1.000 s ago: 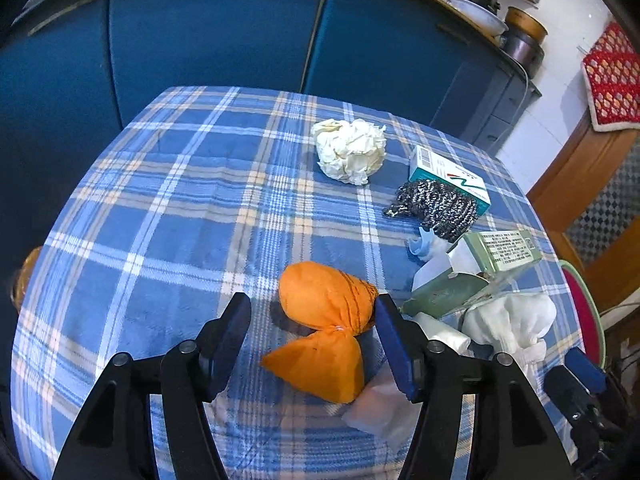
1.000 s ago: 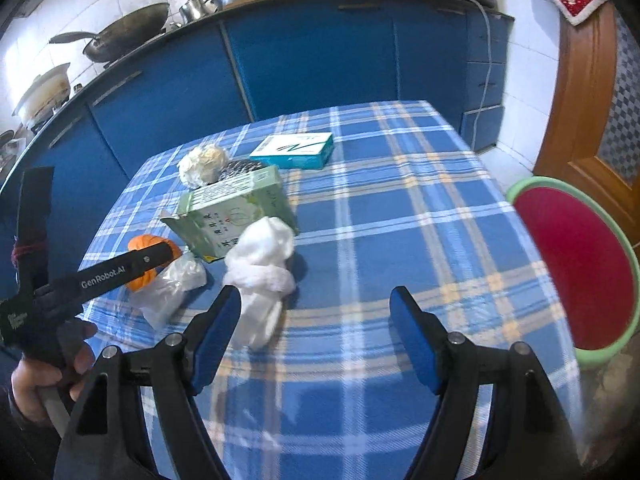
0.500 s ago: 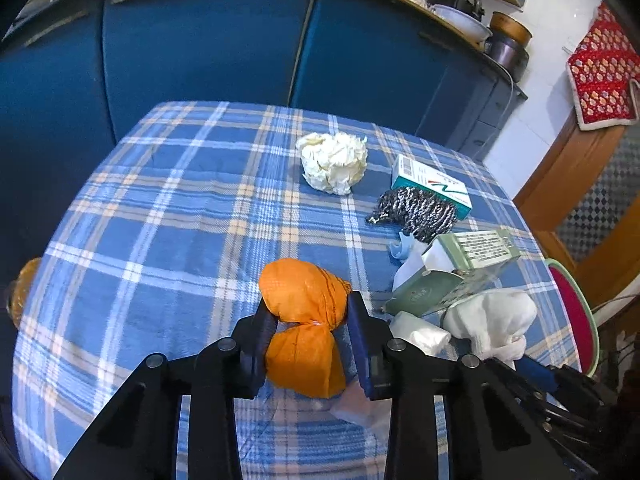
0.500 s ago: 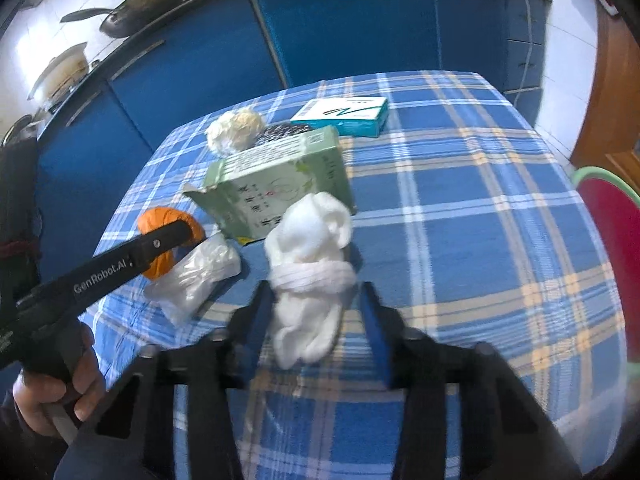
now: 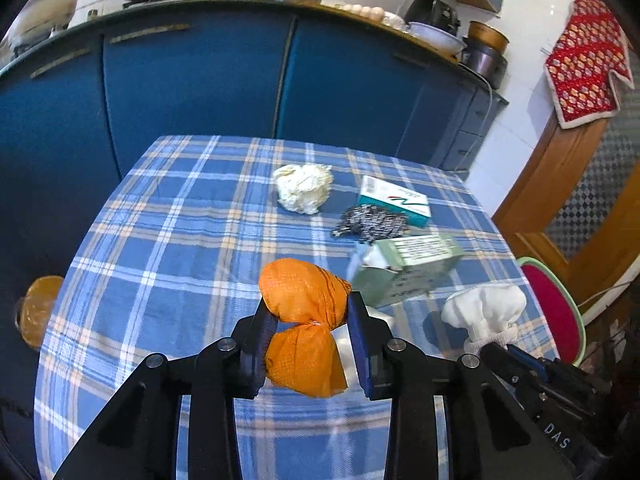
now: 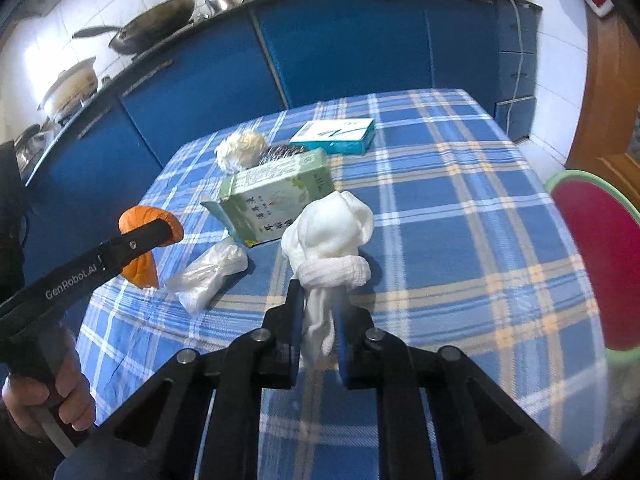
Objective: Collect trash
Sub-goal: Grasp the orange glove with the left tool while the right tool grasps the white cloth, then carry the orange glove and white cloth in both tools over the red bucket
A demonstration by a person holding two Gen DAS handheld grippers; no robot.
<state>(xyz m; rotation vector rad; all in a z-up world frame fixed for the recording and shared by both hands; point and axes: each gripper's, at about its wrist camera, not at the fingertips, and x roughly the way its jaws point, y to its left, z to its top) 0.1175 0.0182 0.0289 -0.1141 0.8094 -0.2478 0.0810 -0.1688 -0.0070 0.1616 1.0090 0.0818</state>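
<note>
My left hand-held gripper (image 5: 312, 336) pinched the orange bundle (image 5: 304, 312) at its tied waist, clear of the counter (image 5: 168, 240). My right hand-held gripper (image 6: 318, 320), just closing, clamped the white bundle (image 6: 328, 232) by its tail for carrying.

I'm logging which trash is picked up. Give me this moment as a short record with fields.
left hand-held gripper: shut on tied orange plastic bag
right hand-held gripper: shut on knotted white cloth bundle
still on blue plaid tablecloth: green carton, teal-and-white box, crumpled white paper ball, metal scouring pad, clear plastic wrapper
</note>
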